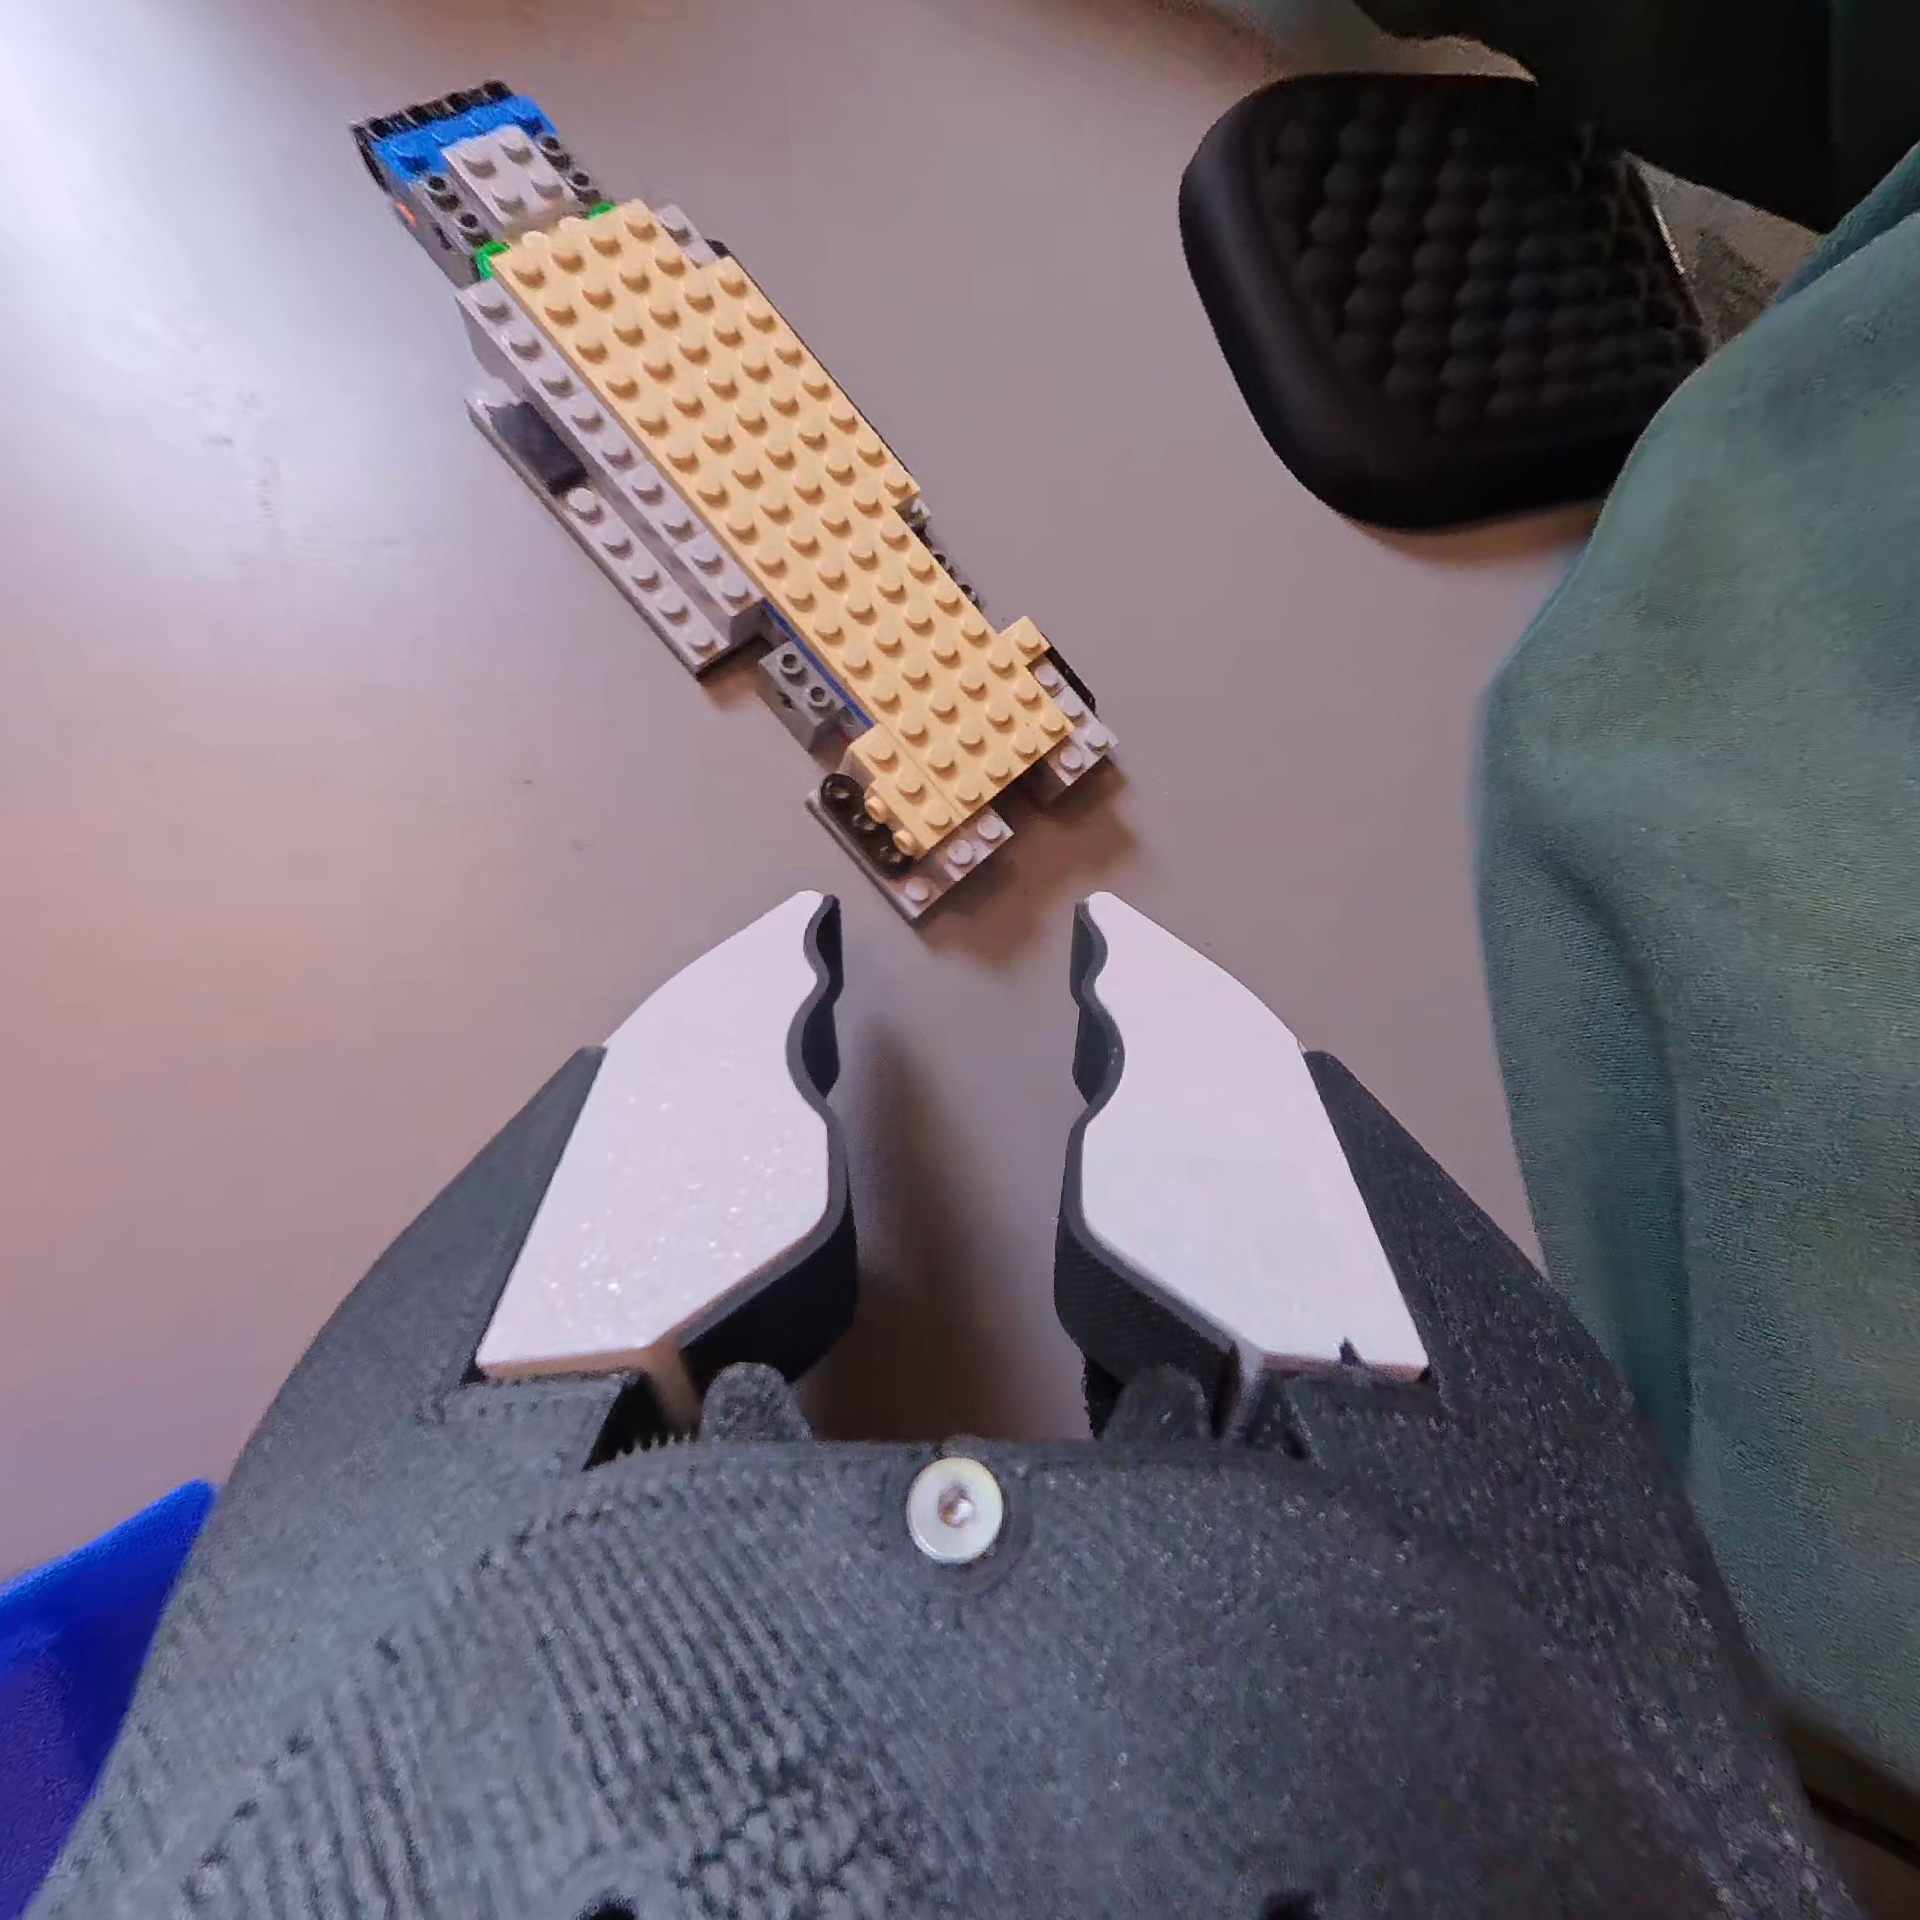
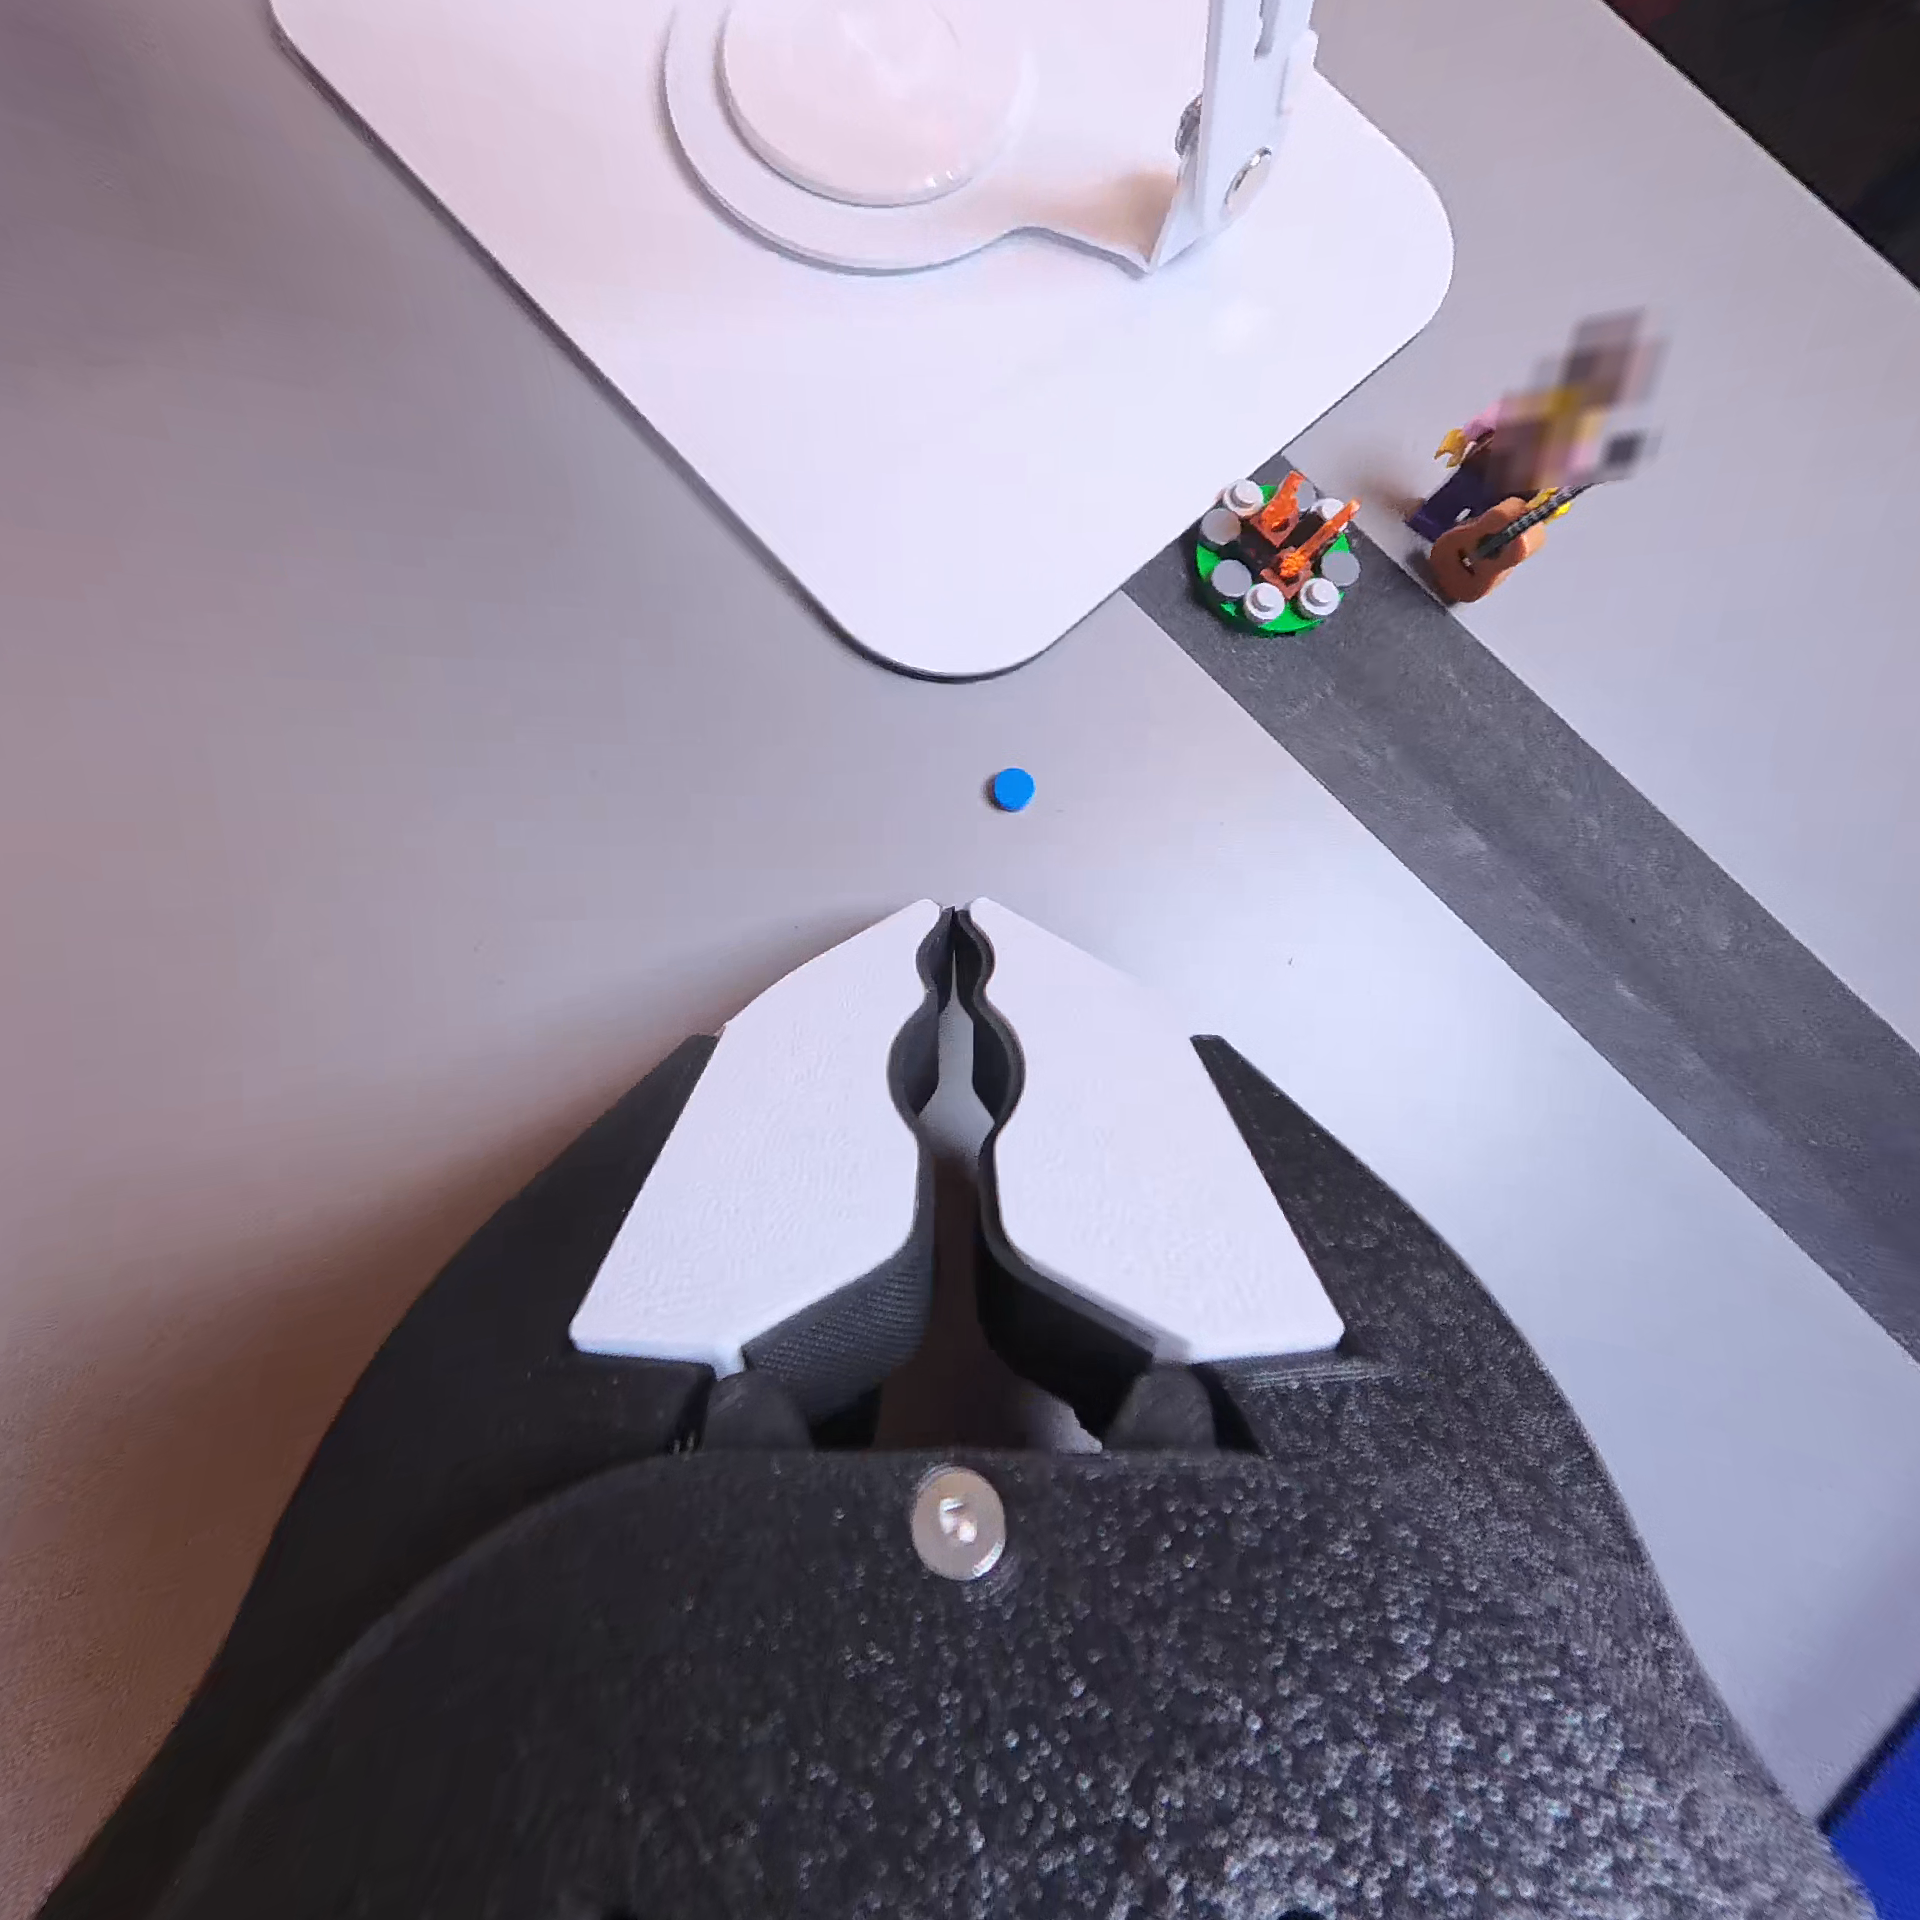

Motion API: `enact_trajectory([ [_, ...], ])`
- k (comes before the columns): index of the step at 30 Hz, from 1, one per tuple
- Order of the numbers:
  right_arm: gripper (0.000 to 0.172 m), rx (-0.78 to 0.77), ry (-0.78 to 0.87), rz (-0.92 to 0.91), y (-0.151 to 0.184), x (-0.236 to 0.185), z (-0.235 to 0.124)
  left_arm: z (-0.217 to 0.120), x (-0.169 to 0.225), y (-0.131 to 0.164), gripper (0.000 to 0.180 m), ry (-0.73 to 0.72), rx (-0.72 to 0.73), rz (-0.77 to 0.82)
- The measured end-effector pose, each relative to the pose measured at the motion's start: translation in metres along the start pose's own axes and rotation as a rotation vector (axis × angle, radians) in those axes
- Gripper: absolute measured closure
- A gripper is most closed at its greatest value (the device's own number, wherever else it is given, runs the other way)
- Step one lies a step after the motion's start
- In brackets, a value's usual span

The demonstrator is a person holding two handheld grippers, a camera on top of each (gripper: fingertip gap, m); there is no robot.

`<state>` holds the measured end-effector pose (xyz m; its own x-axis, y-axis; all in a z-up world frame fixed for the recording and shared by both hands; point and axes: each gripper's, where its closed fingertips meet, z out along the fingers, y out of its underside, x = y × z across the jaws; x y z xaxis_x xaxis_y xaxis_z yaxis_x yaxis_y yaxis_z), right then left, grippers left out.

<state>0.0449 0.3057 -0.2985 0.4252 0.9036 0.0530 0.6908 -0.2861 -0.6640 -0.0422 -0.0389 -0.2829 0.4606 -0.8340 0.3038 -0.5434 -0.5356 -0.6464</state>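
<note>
In the left wrist view my left gripper (image 1: 956, 914) is open and holds nothing. It hovers just short of the near end of a long brick build (image 1: 727, 488) with a tan studded top on grey and blue bricks, lying on the table. In the right wrist view my right gripper (image 2: 958, 909) is shut, its pads touching with nothing between them. A small round blue piece (image 2: 1012, 789) lies on the table a short way ahead of its tips.
A black bumpy pad (image 1: 1444, 301) and a green sleeve (image 1: 1714, 935) lie right of the build. A white base plate with a clear dome (image 2: 862, 343) sits ahead of the right gripper. A small green campfire build (image 2: 1276, 558) and a toy figure with a guitar (image 2: 1486, 525) stand by a dark strip (image 2: 1558, 831). Some 35 cm of space lies between my two pairs of fingers.
</note>
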Motion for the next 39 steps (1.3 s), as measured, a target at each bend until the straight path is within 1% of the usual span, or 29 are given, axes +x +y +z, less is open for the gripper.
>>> enact_trajectory([
  [1, 0.170, 0.008, -0.002, 0.004, -0.001, -0.001, -0.001, -0.001, -0.003, -0.002, 0.138, -0.014, 0.010, -0.001],
  [3, 0.150, -0.001, -0.004, 0.010, -0.003, 0.000, 0.002, -0.001, -0.007, -0.006, 0.139, -0.027, 0.034, -0.010],
  [5, 0.145, -0.010, -0.004, 0.020, -0.007, 0.005, 0.008, 0.002, -0.010, -0.005, 0.139, -0.041, 0.032, -0.007],
  [7, 0.145, -0.032, -0.015, 0.032, -0.010, 0.009, 0.014, 0.002, -0.012, -0.004, 0.139, -0.060, 0.027, 0.008],
  [10, 0.148, -0.077, -0.035, 0.012, -0.013, 0.012, 0.022, -0.004, -0.017, -0.009, 0.140, -0.091, 0.061, 0.011],
  [13, 0.164, -0.102, -0.077, -0.027, -0.014, 0.004, 0.023, -0.011, -0.028, -0.012, 0.142, -0.151, 0.091, 0.015],
  [14, 0.165, -0.104, -0.074, -0.042, -0.014, 0.003, 0.022, -0.014, -0.031, -0.013, 0.143, -0.169, 0.100, 0.015],
  [17, 0.166, -0.060, -0.152, -0.083, -0.016, -0.025, 0.020, -0.020, -0.041, -0.014, 0.146, -0.223, 0.120, 0.014],
  [20, 0.166, 0.026, -0.285, -0.159, -0.029, -0.080, 0.015, -0.023, -0.047, -0.017, 0.146, -0.265, 0.138, 0.022],
  [24, 0.165, 0.054, -0.399, -0.321, -0.038, -0.144, 0.015, -0.018, -0.051, -0.014, 0.147, -0.284, 0.124, 0.022],
  [26, 0.158, 0.058, -0.435, -0.373, -0.040, -0.163, 0.016, -0.016, -0.052, -0.012, 0.147, -0.297, 0.109, 0.035],
  [30, 0.144, 0.033, -0.487, -0.398, -0.035, -0.179, 0.014, -0.013, -0.054, -0.009, 0.147, -0.315, 0.088, 0.057],
  [32, 0.140, -0.015, -0.507, -0.388, -0.026, -0.180, 0.012, -0.011, -0.053, -0.008, 0.147, -0.307, 0.086, 0.059],
  [35, 0.130, -0.109, -0.529, -0.376, -0.013, -0.180, 0.005, -0.008, -0.053, -0.007, 0.147, -0.302, 0.077, 0.067],
  [39, 0.121, -0.154, -0.582, -0.367, -0.010, -0.189, 0.000, -0.004, -0.052, -0.005, 0.147, -0.304, 0.059, 0.079],
])
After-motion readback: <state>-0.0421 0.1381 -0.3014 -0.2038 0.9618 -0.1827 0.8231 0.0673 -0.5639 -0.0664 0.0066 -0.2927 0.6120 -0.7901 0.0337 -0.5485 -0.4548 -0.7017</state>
